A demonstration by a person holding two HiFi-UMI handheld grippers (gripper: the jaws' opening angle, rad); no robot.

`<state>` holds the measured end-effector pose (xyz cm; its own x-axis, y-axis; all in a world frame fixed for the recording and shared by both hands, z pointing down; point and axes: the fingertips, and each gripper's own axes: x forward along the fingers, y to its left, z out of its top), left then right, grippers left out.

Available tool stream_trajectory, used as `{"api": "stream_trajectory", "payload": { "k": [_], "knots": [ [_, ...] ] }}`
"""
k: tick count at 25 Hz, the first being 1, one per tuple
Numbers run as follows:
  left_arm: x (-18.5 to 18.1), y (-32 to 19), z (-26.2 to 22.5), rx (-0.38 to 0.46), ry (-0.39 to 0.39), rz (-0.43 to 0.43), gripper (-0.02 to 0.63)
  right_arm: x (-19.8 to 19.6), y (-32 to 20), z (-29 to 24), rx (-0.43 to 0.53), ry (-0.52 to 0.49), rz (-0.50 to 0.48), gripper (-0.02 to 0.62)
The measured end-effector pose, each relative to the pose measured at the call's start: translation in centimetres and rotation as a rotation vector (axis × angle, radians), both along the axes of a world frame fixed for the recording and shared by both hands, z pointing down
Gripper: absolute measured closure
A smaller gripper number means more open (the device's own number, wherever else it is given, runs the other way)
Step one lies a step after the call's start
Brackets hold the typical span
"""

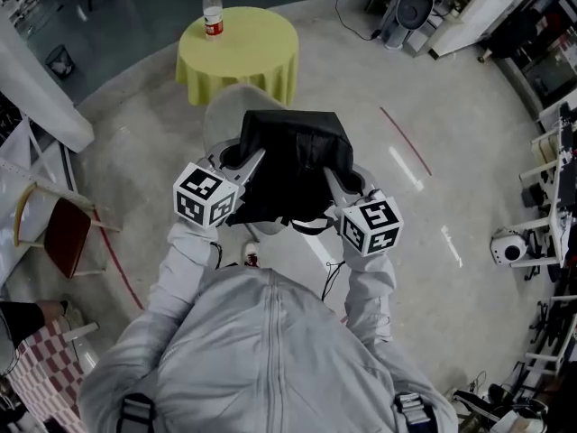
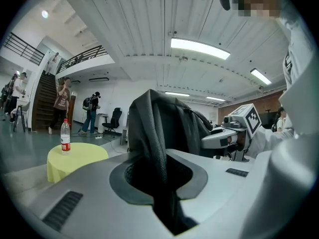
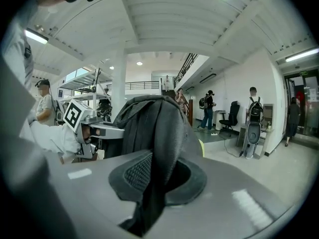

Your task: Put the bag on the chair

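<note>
Between your two claws the black bag (image 1: 293,165) hangs clear of the floor, just in front of the pale chair (image 1: 221,115). Your left claw (image 1: 245,162) pinches its fabric on one side and your right claw (image 1: 335,183) on the other. Beyond the chair, a yellow-draped surface (image 1: 257,52) carries a bottle (image 1: 213,12).

- Head view: high, steeply down on bag (image 1: 293,165), table (image 1: 243,52) beyond.
- Gripper views: low, near-level, tight on bag from left and right; all share it.
</note>
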<state>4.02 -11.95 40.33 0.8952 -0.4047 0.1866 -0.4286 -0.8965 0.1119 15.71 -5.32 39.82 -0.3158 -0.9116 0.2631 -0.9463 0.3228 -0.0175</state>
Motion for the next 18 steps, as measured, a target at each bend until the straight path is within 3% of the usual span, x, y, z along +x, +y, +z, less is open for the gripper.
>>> {"api": "stream_trajectory", "payload": {
  "k": [9,18],
  "knots": [
    [1.0,-7.7,3.4,-0.074,-0.021,-0.03,0.554,1.1,-7.8,3.2,-0.064,-0.014,-0.014,0.549],
    [3.2,-13.9,10.2,-0.202,-0.103,-0.102,0.554,3.8,-15.2,10.4,-0.262,-0.088,-0.063,0.548]
  ]
}}
